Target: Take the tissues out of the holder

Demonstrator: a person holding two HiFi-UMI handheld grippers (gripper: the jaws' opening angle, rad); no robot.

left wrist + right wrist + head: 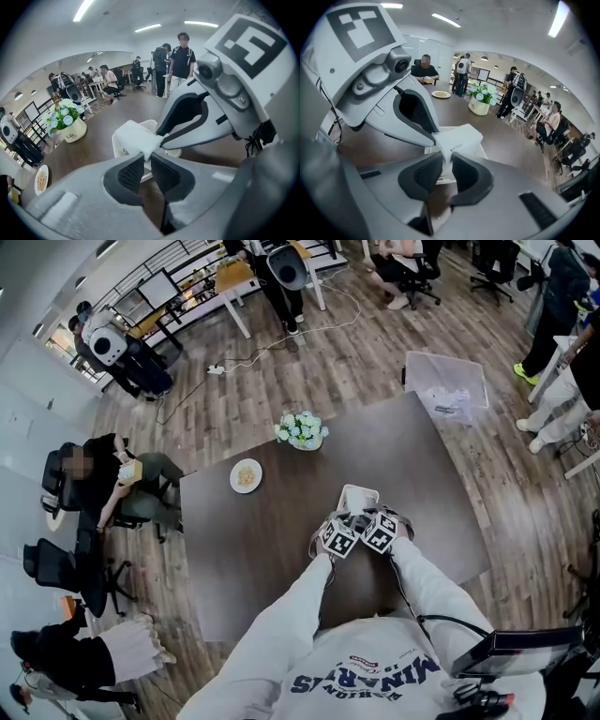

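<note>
A plate [246, 475] of food lies toward the left of the dark worktop [234, 559]. To its right and farther from me, a pot of flowers [302, 430] stands near the far edge.

Right of those and nearer to me is my left tool [147, 158], angled down with its marker cube on top. Its own view shows the two dark pads clenched on a near corner of the tissues [136, 138], with white wrap pinched in the narrow slot between them.

The tissues are a white pack that stands up out of the open top of the holder [483, 152]. The holder is white and sits upright on the worktop right of centre, just ahead of both tools. My pads cover the lower part of the pack, so I cannot tell how deep it sits.

My right tool [446, 161] comes in just beside the left one, their tips almost touching at the pack. It is clenched too, its pads gripping the other near corner of the tissues, just below a small line of print on the wrap.

Farthest right, a clear bin [448, 382] holding something white stands on the wooden floor, off the worktop's far right corner.
</note>
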